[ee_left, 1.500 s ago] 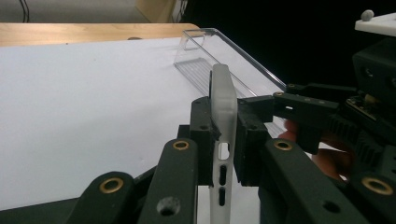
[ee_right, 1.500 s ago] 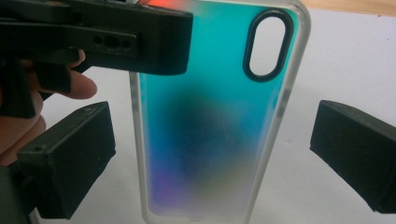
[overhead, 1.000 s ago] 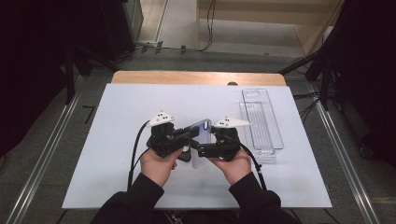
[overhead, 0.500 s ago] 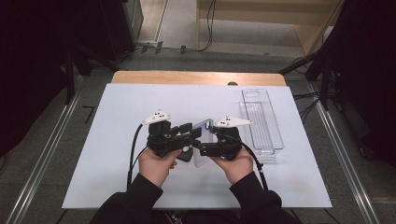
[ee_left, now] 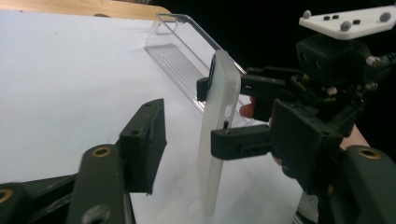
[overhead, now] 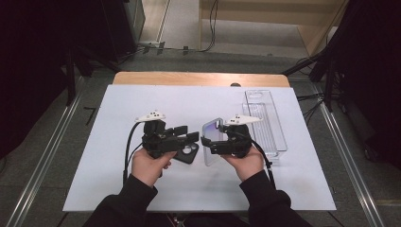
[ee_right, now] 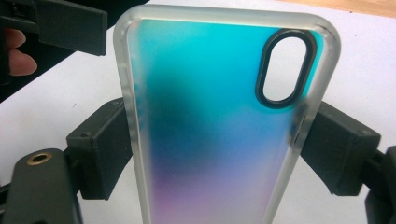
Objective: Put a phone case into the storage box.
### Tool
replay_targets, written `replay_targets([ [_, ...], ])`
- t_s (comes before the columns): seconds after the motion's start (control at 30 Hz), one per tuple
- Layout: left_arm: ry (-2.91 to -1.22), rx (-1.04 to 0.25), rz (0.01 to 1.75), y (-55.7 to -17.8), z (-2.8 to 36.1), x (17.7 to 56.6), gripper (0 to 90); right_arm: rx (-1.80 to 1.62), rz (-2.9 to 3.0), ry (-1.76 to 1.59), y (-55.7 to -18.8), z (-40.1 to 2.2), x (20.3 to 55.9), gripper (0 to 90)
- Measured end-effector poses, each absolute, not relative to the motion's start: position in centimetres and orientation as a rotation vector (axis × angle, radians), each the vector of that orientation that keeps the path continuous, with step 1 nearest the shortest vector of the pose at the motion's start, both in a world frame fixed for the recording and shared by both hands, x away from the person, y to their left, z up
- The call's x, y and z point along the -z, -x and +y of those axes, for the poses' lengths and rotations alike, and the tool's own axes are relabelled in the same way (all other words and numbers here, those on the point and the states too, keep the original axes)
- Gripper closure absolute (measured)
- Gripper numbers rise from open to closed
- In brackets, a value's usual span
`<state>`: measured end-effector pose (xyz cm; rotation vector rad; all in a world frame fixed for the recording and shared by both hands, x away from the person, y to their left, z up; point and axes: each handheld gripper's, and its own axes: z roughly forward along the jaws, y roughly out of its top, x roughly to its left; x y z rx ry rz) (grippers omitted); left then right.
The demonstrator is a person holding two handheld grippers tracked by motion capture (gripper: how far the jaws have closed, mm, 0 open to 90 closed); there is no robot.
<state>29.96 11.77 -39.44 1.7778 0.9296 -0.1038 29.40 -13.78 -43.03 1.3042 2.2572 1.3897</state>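
Jaws of the left hand-held gripper (overhead: 187,137) had just opened, empty; right hand-held gripper (overhead: 206,144) alone clamped the phone case (overhead: 211,142), so handover looked complete.

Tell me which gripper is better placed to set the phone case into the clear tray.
Probably the right gripper: its jaws already clamp the phone case, and the clear tray lies on its side. The left gripper has just been opening, nothing between its jaws.

White worktop (overhead: 142,109) across mid-frame, a bare wood strip (overhead: 189,78) along its upper edge. Clear plastic tray (overhead: 265,118) lies on it at centre right. A dark phone (overhead: 187,153) lies flat near centre.
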Motion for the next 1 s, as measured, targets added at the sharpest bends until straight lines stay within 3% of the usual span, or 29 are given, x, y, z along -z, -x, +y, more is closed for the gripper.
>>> replay_targets([
  [0.4,-1.914,0.240,0.793,-30.4,13.5,40.4,33.3,-1.460,2.385,-1.185,-30.0,-15.4,42.2,14.6],
  [1.0,-2.034,0.207,0.780,-29.3,17.4,43.4,33.2,-1.519,2.423,-1.110,-30.1,-18.5,40.5,14.6],
])
